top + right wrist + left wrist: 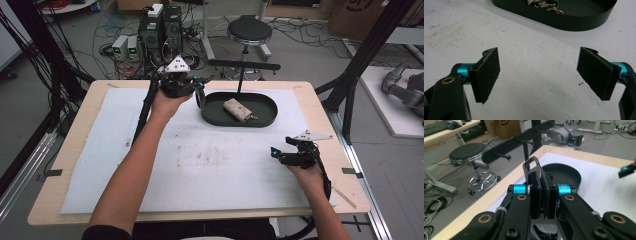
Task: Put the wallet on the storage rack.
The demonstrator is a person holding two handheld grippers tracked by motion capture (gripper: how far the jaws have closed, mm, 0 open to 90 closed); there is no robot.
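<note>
White foam mat centre frame; left gripper pinches a metal carabiner, seen close in its view; right gripper gapes wide below the black tray.

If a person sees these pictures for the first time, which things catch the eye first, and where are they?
First, the left gripper, raised near the table's far edge, is shut on a grey metal carabiner beside the black oval tray. A small beige pouch lies inside that tray. The right gripper rests near the table's right side with its jaws wide open over the white mat.
</note>
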